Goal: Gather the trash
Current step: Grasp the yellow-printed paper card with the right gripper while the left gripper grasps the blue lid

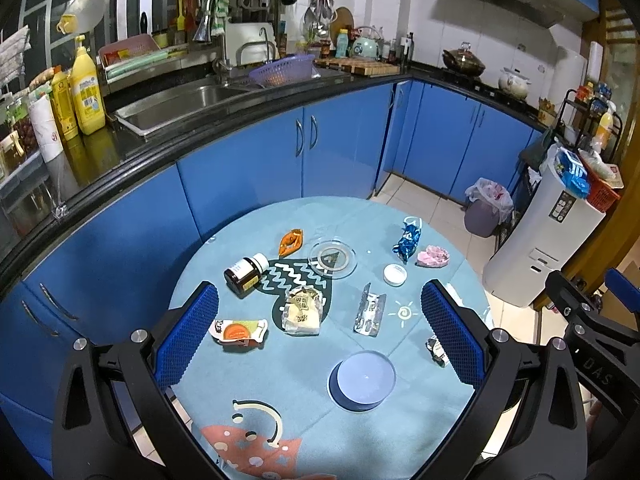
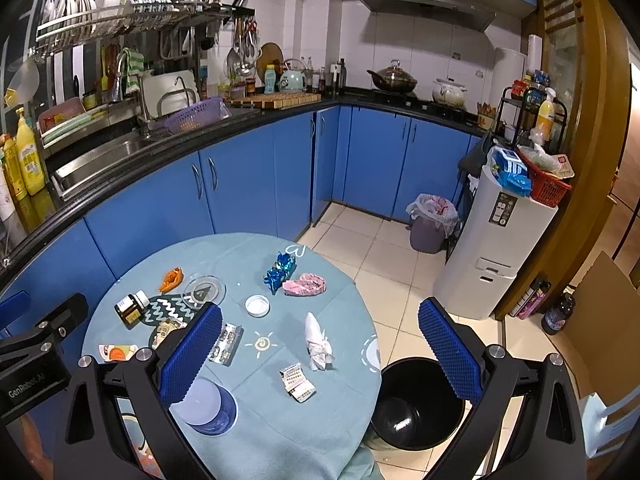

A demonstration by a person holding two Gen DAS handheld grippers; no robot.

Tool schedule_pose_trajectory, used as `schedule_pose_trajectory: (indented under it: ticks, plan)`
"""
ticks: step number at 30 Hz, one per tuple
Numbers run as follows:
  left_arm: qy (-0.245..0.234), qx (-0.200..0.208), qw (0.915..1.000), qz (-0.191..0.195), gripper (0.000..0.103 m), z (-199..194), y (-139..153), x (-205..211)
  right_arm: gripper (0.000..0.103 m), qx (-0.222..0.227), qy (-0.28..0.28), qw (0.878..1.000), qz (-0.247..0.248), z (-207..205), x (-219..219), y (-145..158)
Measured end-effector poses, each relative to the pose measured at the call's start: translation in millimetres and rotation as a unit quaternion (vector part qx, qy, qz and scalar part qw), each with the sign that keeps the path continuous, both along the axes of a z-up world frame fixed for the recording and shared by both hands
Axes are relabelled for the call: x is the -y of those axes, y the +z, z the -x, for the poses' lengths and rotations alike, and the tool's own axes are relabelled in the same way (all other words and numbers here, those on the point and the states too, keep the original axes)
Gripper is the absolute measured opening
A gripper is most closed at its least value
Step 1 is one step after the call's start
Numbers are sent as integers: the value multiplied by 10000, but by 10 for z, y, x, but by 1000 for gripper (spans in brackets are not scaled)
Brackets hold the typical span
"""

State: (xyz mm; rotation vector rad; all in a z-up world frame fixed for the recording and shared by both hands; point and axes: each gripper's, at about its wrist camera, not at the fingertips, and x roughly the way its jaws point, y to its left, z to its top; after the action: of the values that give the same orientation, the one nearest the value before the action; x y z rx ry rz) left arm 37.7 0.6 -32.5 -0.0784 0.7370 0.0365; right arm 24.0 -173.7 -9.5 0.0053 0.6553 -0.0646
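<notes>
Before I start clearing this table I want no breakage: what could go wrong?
The brown glass bottle lies on its side and could roll off if nudged. The clear glass dish sits between wrappers and is easy to knock. The black bin stands below the table's edge, so a loosely dropped crumpled tissue may miss.

The right gripper's (image 2: 320,354) near blue pad covers part of the foil blister pack (image 2: 226,344) and most of the cream wrapped packet (image 2: 166,330) on the table (image 2: 280,432). In the left wrist view, a striped wrapper (image 1: 436,350) is half hidden behind a pad. Label print on the brown bottle (image 1: 244,273) is too small to read, and the table's near edge is cut off by the frame.
</notes>
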Motion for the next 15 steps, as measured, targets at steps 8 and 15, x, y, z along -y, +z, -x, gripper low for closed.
schedule_pose_trajectory:
  ticks: [8, 15]
  plan:
    - [-374, -1252, 9912, 195, 100, -428, -698, -112, 96, -1001, 14, 9950, 0, -441, 84, -614]
    - [-1293, -2484, 9600, 40, 100, -560, -1431, 299, 96, -2097, 59, 9777, 39, -739, 153, -1417]
